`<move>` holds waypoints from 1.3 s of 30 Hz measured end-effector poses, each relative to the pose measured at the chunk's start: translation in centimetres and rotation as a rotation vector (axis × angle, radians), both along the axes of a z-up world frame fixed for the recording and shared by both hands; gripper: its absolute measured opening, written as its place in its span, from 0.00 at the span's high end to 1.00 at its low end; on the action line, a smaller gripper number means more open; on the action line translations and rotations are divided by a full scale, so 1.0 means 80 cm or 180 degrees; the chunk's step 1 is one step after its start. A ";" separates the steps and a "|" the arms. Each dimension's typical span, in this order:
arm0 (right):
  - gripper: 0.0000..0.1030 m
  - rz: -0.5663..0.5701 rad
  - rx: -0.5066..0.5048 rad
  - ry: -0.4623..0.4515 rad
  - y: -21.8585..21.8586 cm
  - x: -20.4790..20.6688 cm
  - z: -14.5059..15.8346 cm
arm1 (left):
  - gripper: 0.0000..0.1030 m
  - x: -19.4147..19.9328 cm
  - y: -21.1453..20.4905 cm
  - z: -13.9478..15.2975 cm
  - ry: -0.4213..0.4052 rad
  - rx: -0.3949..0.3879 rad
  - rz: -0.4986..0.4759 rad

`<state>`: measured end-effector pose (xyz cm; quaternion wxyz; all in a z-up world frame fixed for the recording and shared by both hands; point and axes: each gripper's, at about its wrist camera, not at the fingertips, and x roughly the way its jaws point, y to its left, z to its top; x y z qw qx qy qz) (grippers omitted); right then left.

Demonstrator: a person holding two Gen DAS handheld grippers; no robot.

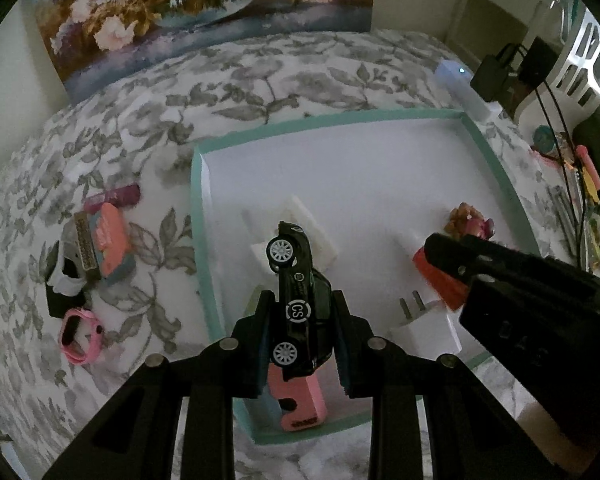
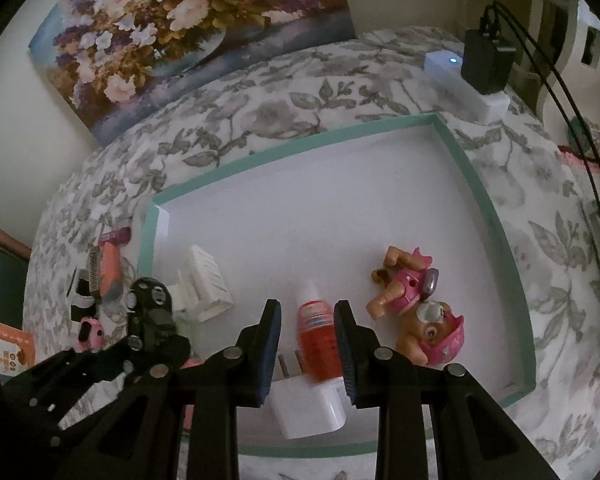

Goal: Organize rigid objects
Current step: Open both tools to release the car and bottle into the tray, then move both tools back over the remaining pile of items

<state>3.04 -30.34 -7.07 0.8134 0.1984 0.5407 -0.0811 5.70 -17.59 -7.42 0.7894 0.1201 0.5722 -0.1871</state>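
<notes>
My left gripper [image 1: 300, 320] is shut on a black toy car [image 1: 298, 300], held on its side above the white tray with a teal rim [image 1: 198, 216]. Under it in the tray lie a pink block [image 1: 300, 404] and a white ribbed piece [image 1: 300, 228]. My right gripper [image 2: 308, 336] is open, its fingers on either side of an orange-red bottle [image 2: 318, 340] that lies over a white plug adapter [image 2: 308, 408] in the tray [image 2: 296, 140]. A pink toy pup figure [image 2: 416, 308] lies to the right. The right gripper also shows in the left wrist view [image 1: 440, 248].
Left of the tray on the floral cloth lie a pink watch [image 1: 80, 336], an orange-and-blue item [image 1: 112, 240], a black-and-white item [image 1: 62, 276] and a purple stick [image 1: 120, 196]. A white power strip with a black adapter [image 2: 472, 80] stands at the back right. A flower painting [image 2: 188, 28] leans on the wall.
</notes>
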 end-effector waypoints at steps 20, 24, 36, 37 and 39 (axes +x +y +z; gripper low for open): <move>0.71 0.0058 -0.0244 -0.0180 0.009 0.001 0.037 | 0.48 0.028 0.066 0.026 -0.0066 -0.0247 0.0695; 0.65 0.0087 -0.0296 -0.0074 0.012 0.004 0.027 | 0.43 0.037 0.087 0.024 -0.0035 -0.0245 0.0896; 0.20 0.0129 -0.0507 0.0019 0.021 0.009 0.018 | 0.22 0.045 0.102 0.013 -0.0023 -0.0040 0.1040; 0.20 0.0130 -0.0511 0.0036 0.021 0.009 0.016 | 0.22 0.045 0.102 0.012 -0.0025 -0.0022 0.1040; 0.16 0.0120 -0.0503 0.0068 0.020 0.009 0.012 | 0.16 0.045 0.103 0.010 -0.0029 0.0003 0.1047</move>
